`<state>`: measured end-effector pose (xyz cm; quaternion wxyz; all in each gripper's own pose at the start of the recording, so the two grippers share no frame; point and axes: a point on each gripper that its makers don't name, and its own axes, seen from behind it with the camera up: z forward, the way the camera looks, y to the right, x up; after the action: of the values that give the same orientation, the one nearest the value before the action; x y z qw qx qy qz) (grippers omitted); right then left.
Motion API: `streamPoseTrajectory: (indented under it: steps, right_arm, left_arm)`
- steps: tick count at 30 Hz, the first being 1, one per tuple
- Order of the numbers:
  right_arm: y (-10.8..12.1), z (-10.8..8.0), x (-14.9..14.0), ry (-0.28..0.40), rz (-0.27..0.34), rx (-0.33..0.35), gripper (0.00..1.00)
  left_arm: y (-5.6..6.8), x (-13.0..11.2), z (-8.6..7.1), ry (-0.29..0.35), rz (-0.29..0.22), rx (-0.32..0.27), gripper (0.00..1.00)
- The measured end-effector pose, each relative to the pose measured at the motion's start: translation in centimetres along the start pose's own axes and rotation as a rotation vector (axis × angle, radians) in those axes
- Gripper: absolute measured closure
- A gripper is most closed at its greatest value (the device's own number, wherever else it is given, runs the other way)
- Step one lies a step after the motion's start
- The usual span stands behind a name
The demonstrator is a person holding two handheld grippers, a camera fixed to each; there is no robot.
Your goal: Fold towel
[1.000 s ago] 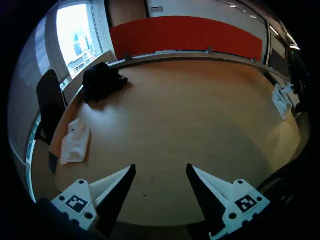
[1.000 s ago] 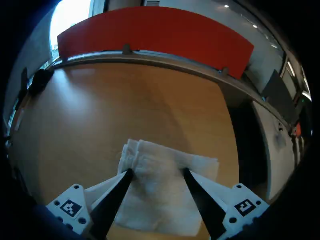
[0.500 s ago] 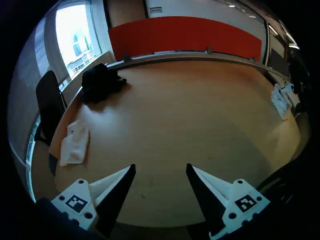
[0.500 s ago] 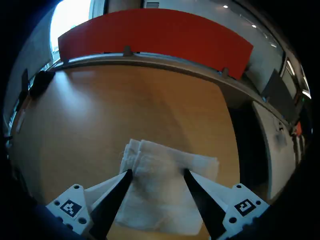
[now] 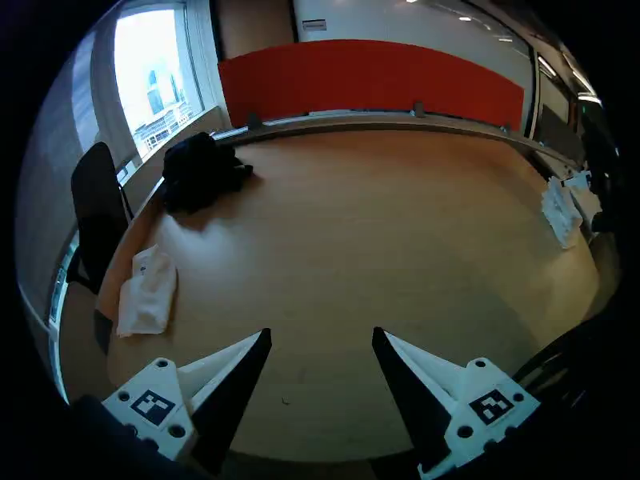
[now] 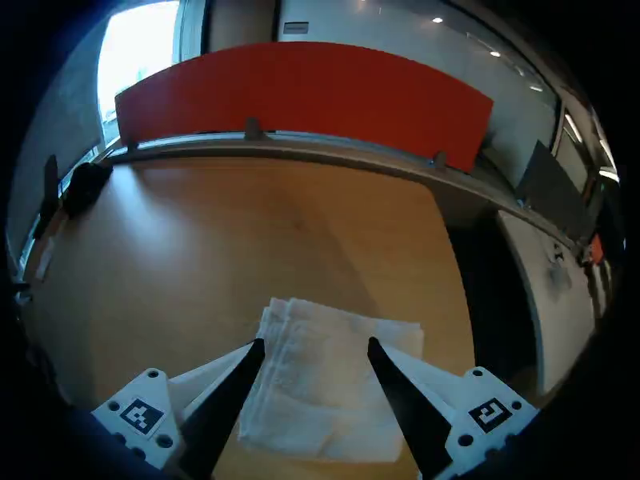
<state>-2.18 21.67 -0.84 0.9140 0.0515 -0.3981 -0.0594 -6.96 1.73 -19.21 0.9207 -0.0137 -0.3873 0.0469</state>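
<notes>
The left claw hangs with its fingers spread wide and nothing between them, over a bare stretch of the wooden tabletop. In the left gripper view, a small white second towel lies folded near the tabletop's edge at about 8 o'clock. A black bundle sits at about 10 o'clock, close to the far rim. A dark chair stands off the edge at 9 o'clock, with a bright window above it. A red panel runs along the far side at 12 o'clock. At 3 o'clock, by the tabletop's right edge, lies the white towel; something white is just beyond it, too small to make out.

In the right gripper view the right claw is also spread wide. The towel lies flat and folded between and under its two fingers at 6 o'clock, with layered edges showing along its 9 o'clock side. Whether the fingers touch the cloth cannot be told; they do not pinch it. The towel sits close to the tabletop's edge at 4 o'clock, with the black bundle well apart at 9 o'clock.
</notes>
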Motion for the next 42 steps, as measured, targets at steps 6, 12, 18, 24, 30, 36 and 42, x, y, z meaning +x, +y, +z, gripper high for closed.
streamPoseTrajectory:
  steps: [6, 12, 18, 24, 30, 36, 42]
  right_arm:
    - [0.2, -1.6, 1.8, 0.095, 0.094, -0.021, 0.00]
    - [0.4, -2.8, 3.0, 0.193, 0.167, -0.050, 0.00]
    - [0.4, -3.9, 3.5, 0.264, 0.186, -0.081, 0.00]
    - [0.4, -4.7, 4.0, 0.315, 0.203, -0.096, 0.00]
    - [1.0, -6.6, 6.0, 0.417, 0.205, -0.134, 0.00]
    - [1.1, -8.7, 8.2, 0.532, 0.194, -0.177, 0.00]
    - [1.0, -10.1, 9.8, 0.621, 0.165, -0.238, 0.00]
  left_arm:
    - [0.2, 0.2, 0.0, 0.010, -0.017, -0.004, 0.06]
    - [0.4, 0.2, 0.0, 0.014, -0.031, -0.006, 0.06]
    - [0.4, 0.4, -0.1, 0.018, -0.034, -0.007, 0.06]
    - [0.4, 0.8, -0.1, 0.029, -0.033, -0.011, 0.06]
    - [0.5, 1.0, 0.2, 0.032, -0.038, -0.019, 0.06]
    - [0.5, 1.6, 0.5, 0.041, -0.035, -0.026, 0.06]
    - [0.6, 2.6, 0.7, 0.059, -0.034, -0.031, 0.06]
